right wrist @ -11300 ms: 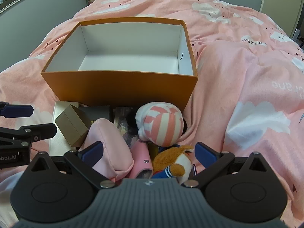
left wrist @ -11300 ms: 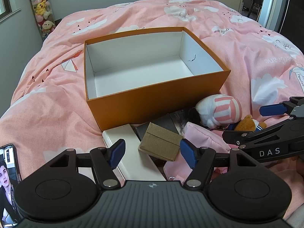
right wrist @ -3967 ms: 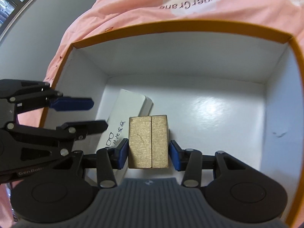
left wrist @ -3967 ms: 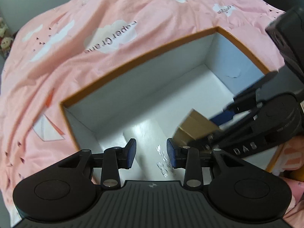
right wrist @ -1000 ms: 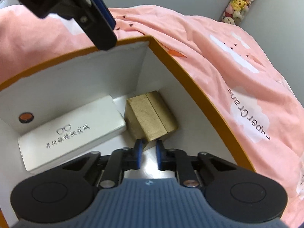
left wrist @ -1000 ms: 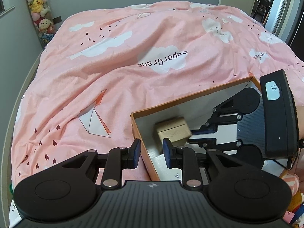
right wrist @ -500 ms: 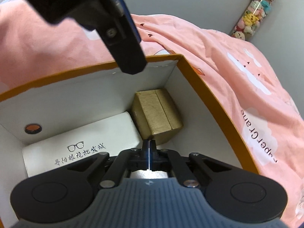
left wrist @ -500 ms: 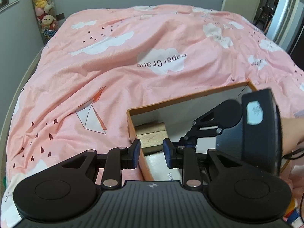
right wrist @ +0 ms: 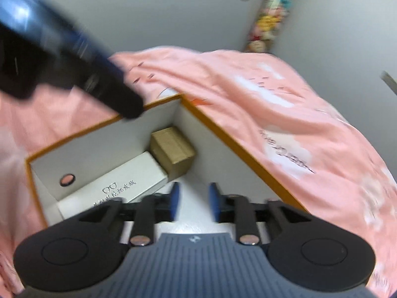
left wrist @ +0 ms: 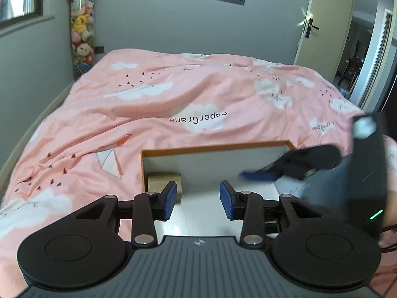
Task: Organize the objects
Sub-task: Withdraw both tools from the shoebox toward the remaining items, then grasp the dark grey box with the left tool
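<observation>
Left wrist view looks across the bed (left wrist: 139, 104), its pink cloud-print duvet filling most of the frame, with the orange box (left wrist: 213, 147) sitting on it. Only the far rim and part of the white inside show; the near wall is hidden behind the left gripper (left wrist: 198, 200). Its blue pads stand apart and are opening, with nothing between them. Tucked into the box's far left corner is the small tan box (left wrist: 161, 182), half covered by the left pad. On the right, the right gripper (left wrist: 258, 175) reaches over the box as a dark smear (too blurred to read its pads from here), and a sliver of a hand at the frame's edge is cut off.

From the right wrist view, which is soft with motion blur, the right gripper (right wrist: 193, 204) is above the box interior, its pads parted and opening, empty between them. The tan box (right wrist: 172, 151) sits in the far corner, touching the white glasses case (right wrist: 116, 187) that lies along the wall beside it; the case's near end is hidden by the gripper's frame. A small round orange mark (right wrist: 67, 180) shows on the end wall. The left gripper crosses the upper left as a dark blur. Plush toys (left wrist: 80, 34) hang in the room's corner, hard to tell apart.
</observation>
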{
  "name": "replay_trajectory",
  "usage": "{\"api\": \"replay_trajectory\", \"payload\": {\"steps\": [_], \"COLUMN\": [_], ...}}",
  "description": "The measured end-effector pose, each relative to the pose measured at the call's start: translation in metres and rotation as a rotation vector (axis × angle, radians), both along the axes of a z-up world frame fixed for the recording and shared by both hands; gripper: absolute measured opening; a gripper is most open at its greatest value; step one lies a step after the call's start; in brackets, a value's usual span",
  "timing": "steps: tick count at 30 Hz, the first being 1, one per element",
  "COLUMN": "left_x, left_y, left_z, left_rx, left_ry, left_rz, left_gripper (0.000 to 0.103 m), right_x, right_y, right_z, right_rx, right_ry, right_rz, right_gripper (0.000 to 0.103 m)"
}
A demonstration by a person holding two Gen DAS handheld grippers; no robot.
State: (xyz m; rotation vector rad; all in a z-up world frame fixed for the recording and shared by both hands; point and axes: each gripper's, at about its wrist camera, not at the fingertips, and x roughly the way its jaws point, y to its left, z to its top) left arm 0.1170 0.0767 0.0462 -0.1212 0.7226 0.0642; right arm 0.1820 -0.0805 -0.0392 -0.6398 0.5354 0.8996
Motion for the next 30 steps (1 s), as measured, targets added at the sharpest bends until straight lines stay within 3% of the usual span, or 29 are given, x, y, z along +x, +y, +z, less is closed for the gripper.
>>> {"api": "replay_trajectory", "payload": {"steps": [3,9,13,23,26,30], "left_x": [-0.017,-0.051,-0.066,-0.097,-0.104,-0.109], "left_y": [-0.016,-0.039,-0.048,-0.048,-0.046,-0.051], "left_z": [-0.005,-0.013,-0.022,-0.048,-0.054,-0.062], "left_rx": [0.036,0.04,0.018,-0.072,-0.095,-0.139], "left_ry": [-0.007,-0.01,0.061,0.171,0.207,0.279], "left_rz": [-0.004,-0.041,-0.102,-0.16,-0.174,-0.273], "left_gripper": [0.05,0.052,0.053,0.053,0.053,0.053], "right_x": [-0.023,-0.07,-0.097,-0.148,-0.154,-0.161], "right_y": [-0.03,-0.075,-0.094,-0.119,-0.123,-0.135], "right_z": [0.017,0.03,0.028,0.012,0.005,0.0], "right_rx": [0.087,0.216,0.289,0.295,0.265,0.258], "right_ry": [-0.004,0.057,0.133,0.339,0.379,0.423], "right_rz": [-0.068,-0.246,-0.324,-0.449,-0.496,-0.559], "right_gripper": [0.05,0.056,0.056,0.055,0.047,0.043]}}
